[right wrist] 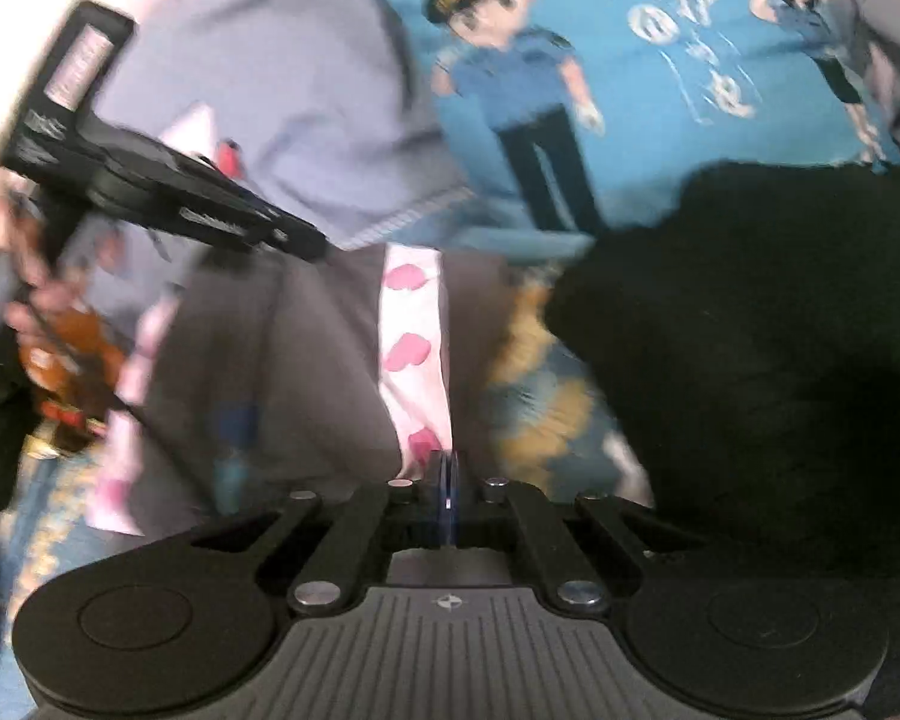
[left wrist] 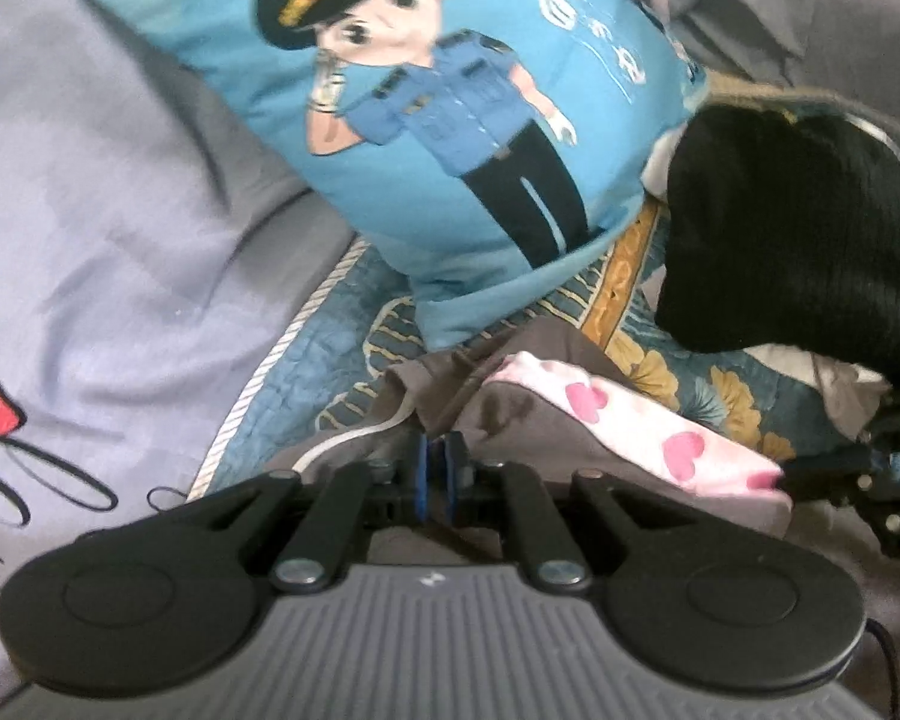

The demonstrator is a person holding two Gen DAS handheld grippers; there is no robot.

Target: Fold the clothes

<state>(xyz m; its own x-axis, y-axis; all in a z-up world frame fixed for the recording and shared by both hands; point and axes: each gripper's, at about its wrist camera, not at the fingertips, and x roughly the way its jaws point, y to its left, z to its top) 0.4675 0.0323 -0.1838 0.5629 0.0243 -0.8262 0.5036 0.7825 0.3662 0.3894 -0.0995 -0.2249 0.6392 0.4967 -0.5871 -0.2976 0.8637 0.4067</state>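
Grey cloth with a pink heart-printed white lining, a small soft garment (left wrist: 546, 420), lies bunched on the blue-and-gold patterned quilt (left wrist: 342, 312), and every place here is given from it. To its left spreads a lavender fabric sheet with a red heart print (left wrist: 90, 228). Behind it leans a bright blue cushion printed with a cartoon officer (left wrist: 450, 120). To its right sits a heap of black knitted fabric (left wrist: 798, 228).

The left gripper (left wrist: 437, 468) has its blue pads drawn nearly together on the garment's near grey edge; a thin fold seems pinched between them, though I cannot be sure. The right gripper (right wrist: 447, 480) is pressed closed at the hem where the heart lining meets the grey, apparently nipping that edge.

Judging by the rumpled lie, the folding is at an early stage: both corners look gripped, no neat fold shows yet, and the black heap appears untouched.
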